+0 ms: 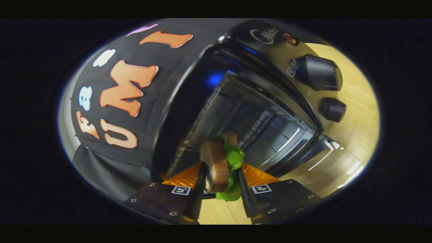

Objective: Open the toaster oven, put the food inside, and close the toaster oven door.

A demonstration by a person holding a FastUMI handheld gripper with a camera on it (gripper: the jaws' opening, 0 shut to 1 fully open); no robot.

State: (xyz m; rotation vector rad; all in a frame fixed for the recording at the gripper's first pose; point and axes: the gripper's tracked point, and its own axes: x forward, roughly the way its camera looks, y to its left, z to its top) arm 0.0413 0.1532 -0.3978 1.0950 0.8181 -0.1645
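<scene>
Presently: gripper (pixel 221 189) clenched on sandwich (pixel 219 162), bread with green leaf, both fingers pressing its sides. Sandwich just before mouth of toaster oven (pixel 270 50), door (pixel 324 158) lowered open, wire rack (pixel 270 131) inside. Two knobs (pixel 319 72) on front panel; wooden worktop (pixel 357 111) beneath.

Toaster oven (pixel 270 44): glossy black shell, pale logo on the front panel, blue glints on the dark glossy surface near the opening. Two knobs (pixel 320 72), matte black. Oven cavity (pixel 256 131): grey metal walls, bright lines of a wire rack. Open door (pixel 324 158): dark glass with white streaks of reflected light. Food (pixel 219 162): sandwich, brown bread slices with a rough speckled crust, bright green leaf filling. Counter (pixel 357 111): pale yellow wood with fine grain.
</scene>
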